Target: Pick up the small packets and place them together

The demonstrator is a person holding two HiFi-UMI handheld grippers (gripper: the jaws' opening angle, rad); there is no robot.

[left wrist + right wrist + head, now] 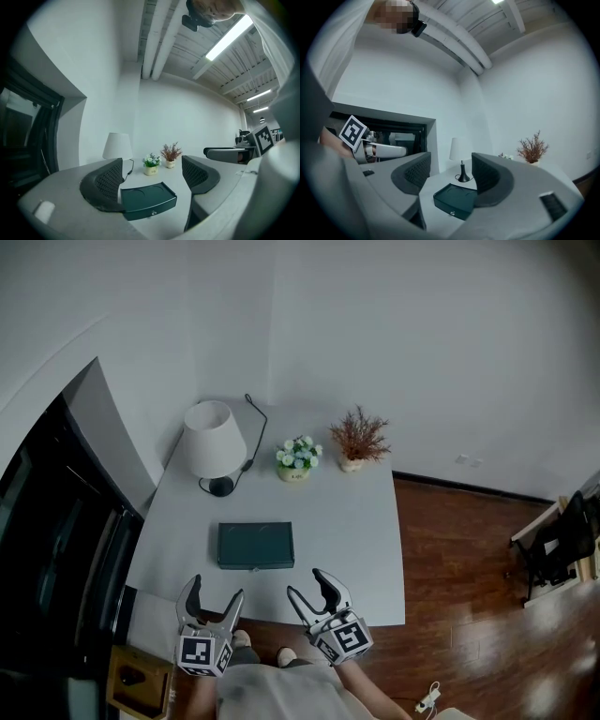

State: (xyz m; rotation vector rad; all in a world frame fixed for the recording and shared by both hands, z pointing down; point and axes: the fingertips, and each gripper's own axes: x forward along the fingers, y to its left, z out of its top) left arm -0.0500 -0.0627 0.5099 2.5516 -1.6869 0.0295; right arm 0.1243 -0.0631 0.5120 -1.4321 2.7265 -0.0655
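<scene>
Left tongs (217,589) and right tongs (307,583) hovered open and empty at bottom centre, green box (256,545) on the surface (352,512) just above.

Dim, cool grey-blue cast throughout, long white fluorescent ceiling tubes (228,38) glaring overhead, faint soft shadows on the pale grey rectangular tabletop (356,521), strong fisheye bending at edges, black vignetted corners in both gripper views, left gripper (152,176) body blurred near the lens
</scene>
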